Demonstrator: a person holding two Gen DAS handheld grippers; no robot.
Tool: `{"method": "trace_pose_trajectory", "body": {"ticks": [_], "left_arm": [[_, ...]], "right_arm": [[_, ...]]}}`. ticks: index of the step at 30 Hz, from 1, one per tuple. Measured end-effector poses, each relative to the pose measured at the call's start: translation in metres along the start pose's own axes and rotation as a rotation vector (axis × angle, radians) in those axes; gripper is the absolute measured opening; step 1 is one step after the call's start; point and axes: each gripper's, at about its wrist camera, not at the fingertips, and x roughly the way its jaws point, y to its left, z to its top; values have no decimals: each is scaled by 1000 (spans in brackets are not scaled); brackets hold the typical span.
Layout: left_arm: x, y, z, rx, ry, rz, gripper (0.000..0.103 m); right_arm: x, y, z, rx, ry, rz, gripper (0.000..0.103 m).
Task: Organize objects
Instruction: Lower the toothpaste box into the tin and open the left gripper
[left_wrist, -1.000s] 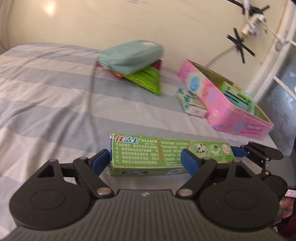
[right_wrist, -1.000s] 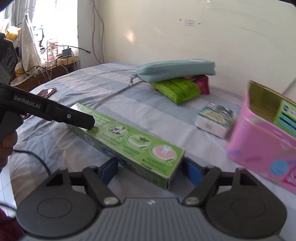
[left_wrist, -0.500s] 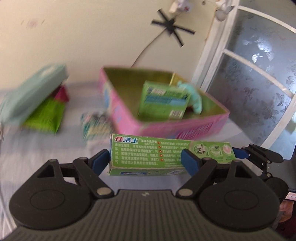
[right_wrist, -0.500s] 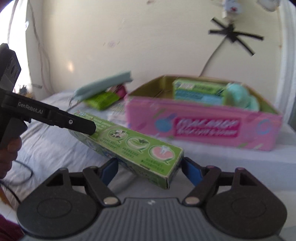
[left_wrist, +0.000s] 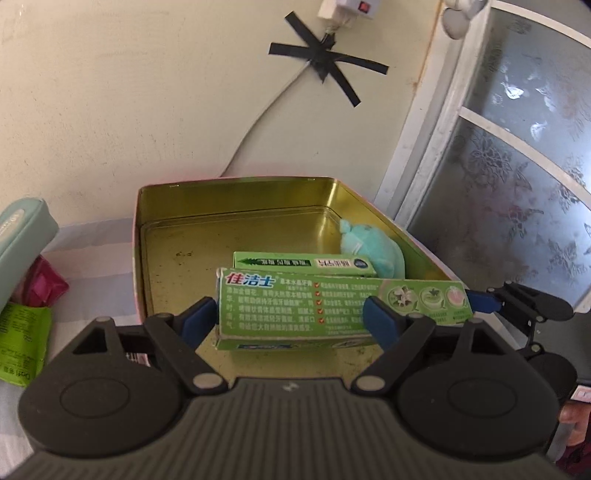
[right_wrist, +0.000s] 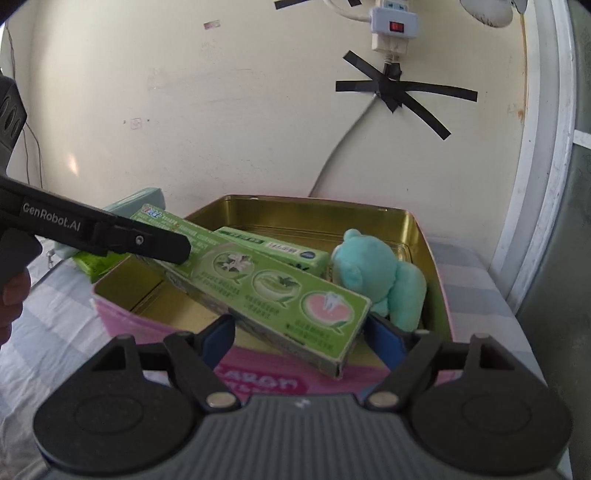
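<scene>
A long green toothpaste box (left_wrist: 295, 310) hangs over the open pink tin (left_wrist: 236, 184), carried at both ends. My left gripper (left_wrist: 288, 321) pinches its left part; its jaws are opening, and the box is still between the pads and touching them. My right gripper (right_wrist: 303, 334) is shut on the other end of the toothpaste box (right_wrist: 280, 291), the one printed with a tooth. The left gripper's black finger (right_wrist: 147, 243) lies across the box top. Inside the tin (right_wrist: 306, 201) lie a second green toothpaste box (right_wrist: 273, 247) and a teal plush toy (right_wrist: 380, 280).
A teal pouch (left_wrist: 22, 236), a magenta packet (left_wrist: 40, 288) and a green packet (left_wrist: 18, 343) lie on the striped sheet left of the tin. The wall with a taped cable stands just behind it, a frosted window to the right. A person's hand (right_wrist: 11, 295) holds the left gripper.
Both grippers have carried the toothpaste box to the right and upward, from over the bed sheet to above the open tin. The grip on both ends looks the same.
</scene>
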Motion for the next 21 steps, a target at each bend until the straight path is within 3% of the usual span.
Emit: {"method": "trace_pose_trajectory", "body": {"ticks": [7, 10, 15, 21], "left_arm": [[38, 3, 4, -3, 67, 58, 87], [55, 6, 8, -19, 100, 89, 88], [56, 3, 7, -21, 95, 95, 88], [35, -16, -6, 59, 68, 111, 88]], "right_arm": [[45, -19, 16, -20, 125, 21, 80], [63, -18, 20, -57, 150, -27, 80], [78, -16, 28, -66, 123, -116, 82], [61, -17, 24, -5, 83, -97, 82]]}}
